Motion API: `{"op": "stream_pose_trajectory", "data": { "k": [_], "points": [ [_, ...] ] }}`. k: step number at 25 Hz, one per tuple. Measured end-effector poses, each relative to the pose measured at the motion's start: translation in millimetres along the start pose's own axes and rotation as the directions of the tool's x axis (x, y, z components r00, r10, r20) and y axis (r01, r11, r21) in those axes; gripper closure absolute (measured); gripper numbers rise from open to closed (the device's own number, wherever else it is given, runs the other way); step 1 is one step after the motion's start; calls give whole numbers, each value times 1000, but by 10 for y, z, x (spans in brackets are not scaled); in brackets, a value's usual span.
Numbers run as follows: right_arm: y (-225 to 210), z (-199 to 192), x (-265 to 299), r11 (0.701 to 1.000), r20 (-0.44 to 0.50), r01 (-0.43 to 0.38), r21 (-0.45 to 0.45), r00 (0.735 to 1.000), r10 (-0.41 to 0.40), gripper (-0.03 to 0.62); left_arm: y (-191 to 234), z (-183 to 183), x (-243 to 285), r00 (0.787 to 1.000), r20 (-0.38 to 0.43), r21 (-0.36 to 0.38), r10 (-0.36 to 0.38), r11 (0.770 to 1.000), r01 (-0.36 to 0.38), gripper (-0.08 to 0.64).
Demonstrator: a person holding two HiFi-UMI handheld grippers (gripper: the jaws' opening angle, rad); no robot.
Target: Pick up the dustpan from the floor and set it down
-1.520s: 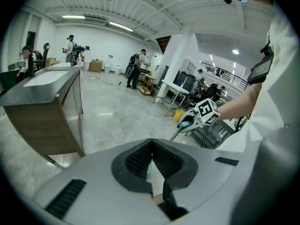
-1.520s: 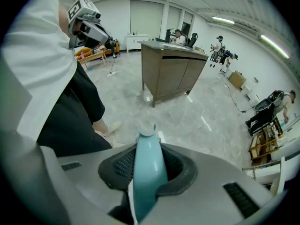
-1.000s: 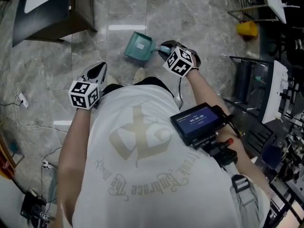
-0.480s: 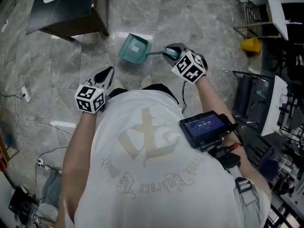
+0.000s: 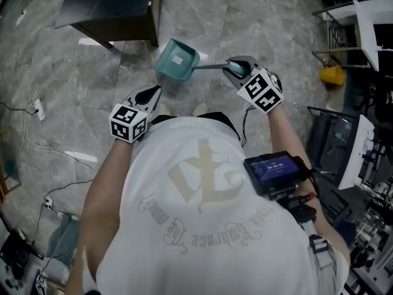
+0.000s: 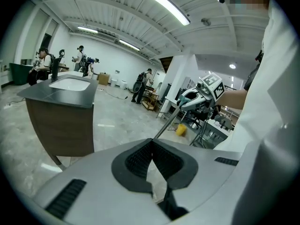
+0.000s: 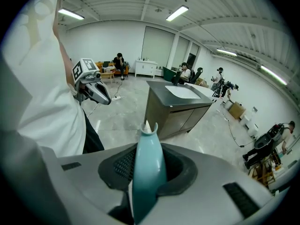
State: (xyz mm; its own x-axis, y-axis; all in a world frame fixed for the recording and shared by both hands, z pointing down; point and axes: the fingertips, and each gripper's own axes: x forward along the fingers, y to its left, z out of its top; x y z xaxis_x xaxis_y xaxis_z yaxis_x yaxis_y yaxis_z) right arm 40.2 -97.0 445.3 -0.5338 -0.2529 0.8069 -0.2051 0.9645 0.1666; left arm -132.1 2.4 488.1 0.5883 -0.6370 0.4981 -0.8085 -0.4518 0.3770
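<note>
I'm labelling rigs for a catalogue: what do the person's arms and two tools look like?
Left tool and right tool: grey shells, black ribbed pads, each with a white cube of black square markers. A white short-sleeved T-shirt with tan print; forearms bare.

Dustpan just right of cabinet, ahead of person

We stand on a floor of grey marbled tiles that shines under long strip lights set in a white ribbed ceiling. The walls are white, and we see 1 white column. 1 dark cabinet with a grey top carries a white basin. White cables trail over the floor, and metal racks line 1 side. A cardboard box sits on the floor farther off.
</note>
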Motion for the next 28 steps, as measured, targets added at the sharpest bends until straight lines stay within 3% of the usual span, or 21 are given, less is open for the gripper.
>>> {"op": "stream_pose_trajectory", "data": {
  "k": [12, 28],
  "points": [
    [183, 114, -84, 1000, -7, -13, -27, 1000, 13, 488, -22, 20, -34, 999, 41, -21, 0, 1000, 1, 549],
    [596, 674, 539, 991, -13, -100, -85, 995, 99, 488, 530, -208, -689, 990, 94, -120, 105, 988, -94, 549]
  ]
}}
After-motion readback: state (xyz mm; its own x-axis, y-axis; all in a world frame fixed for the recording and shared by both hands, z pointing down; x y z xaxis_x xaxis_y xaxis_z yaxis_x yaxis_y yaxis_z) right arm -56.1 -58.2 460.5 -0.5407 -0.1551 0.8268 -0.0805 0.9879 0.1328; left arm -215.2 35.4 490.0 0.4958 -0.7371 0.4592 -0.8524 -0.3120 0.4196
